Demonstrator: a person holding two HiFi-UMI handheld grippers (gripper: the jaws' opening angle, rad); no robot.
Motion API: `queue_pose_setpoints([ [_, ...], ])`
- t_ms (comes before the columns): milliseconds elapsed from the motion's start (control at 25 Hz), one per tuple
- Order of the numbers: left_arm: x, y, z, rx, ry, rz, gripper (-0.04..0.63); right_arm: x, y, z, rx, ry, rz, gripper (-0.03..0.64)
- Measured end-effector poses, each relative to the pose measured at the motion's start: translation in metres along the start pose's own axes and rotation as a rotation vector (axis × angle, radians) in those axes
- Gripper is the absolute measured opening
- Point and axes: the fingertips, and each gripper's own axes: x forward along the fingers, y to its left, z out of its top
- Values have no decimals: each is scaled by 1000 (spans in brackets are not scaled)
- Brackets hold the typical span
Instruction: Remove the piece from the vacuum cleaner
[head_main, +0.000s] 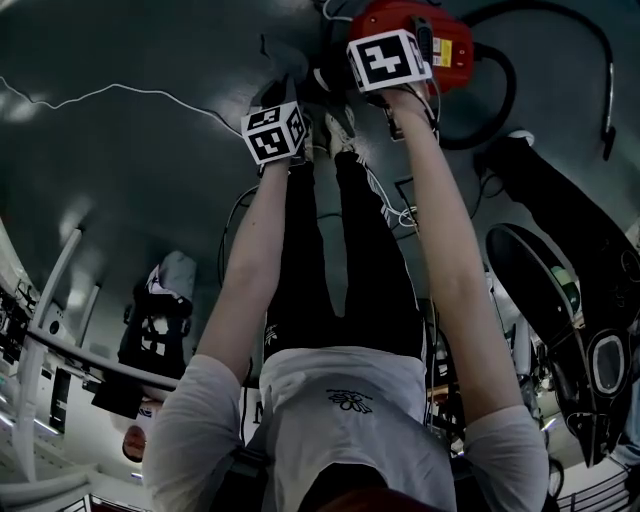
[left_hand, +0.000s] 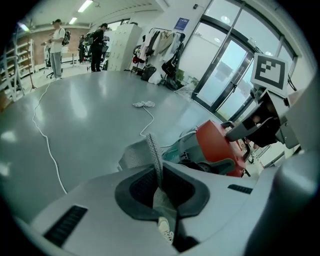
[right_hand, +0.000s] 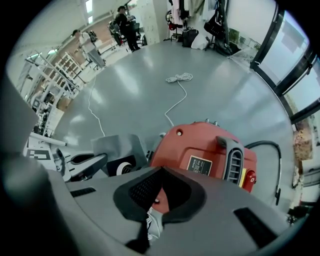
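The red vacuum cleaner (right_hand: 210, 150) stands on the grey floor, at the top of the head view (head_main: 425, 30). My left gripper (left_hand: 159, 167) is shut on a grey perforated fabric piece (left_hand: 152, 147) that rises from between its jaws. The rest of the grey piece (right_hand: 120, 147) lies against the vacuum's left side, with a black ring on it. My right gripper (right_hand: 159, 172) is down on the vacuum's near edge. Its jaws stand together, with red housing showing between them. The contact itself is hidden.
A white cable (left_hand: 144, 104) runs over the floor to a coil. A black hose (right_hand: 272, 150) curves off the vacuum's right side. Dark machine parts (head_main: 560, 230) lie to the right. Metal racks (head_main: 50, 340) stand to the left. People (left_hand: 56, 40) stand far back, and glass doors (left_hand: 225, 65) are on the right.
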Motion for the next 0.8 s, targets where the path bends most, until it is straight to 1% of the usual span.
queue_pose_setpoints([
  [160,0,0,-1,10,-5,-35,20,0,-1,-3,-12,-16,-42,14],
  [200,1,0,0,23,-3,-47,20,0,0,-4,-13,-18,-47,14],
  [240,3,1,1,51,2,-61,20,0,1,-5,-17,-16,-51,14],
  [280,6,2,4,96,10,-77,20,-1,2,-6,-24,-11,-53,14],
  [360,12,5,12,203,32,-108,20,0,6,-5,-41,-5,-43,14],
  [400,15,6,15,241,41,-119,20,1,8,-4,-42,-6,-32,14],
  [440,17,7,16,255,44,-122,20,2,8,-1,-38,-6,-22,14],
  [480,18,7,15,246,41,-121,20,2,7,0,-36,-6,-19,14],
  [520,18,8,12,215,31,-119,20,1,5,1,-38,-7,-24,14],
  [640,10,4,-2,71,-16,-124,20,0,1,0,-51,-11,-47,14],
  [680,6,4,-6,43,-28,-121,20,0,1,0,-49,-5,-47,14],
  [720,4,5,-8,34,-34,-117,20,1,2,0,-48,0,-44,14],
  [800,0,8,-7,60,-31,-111,20,3,7,1,-50,-5,-35,14],
])
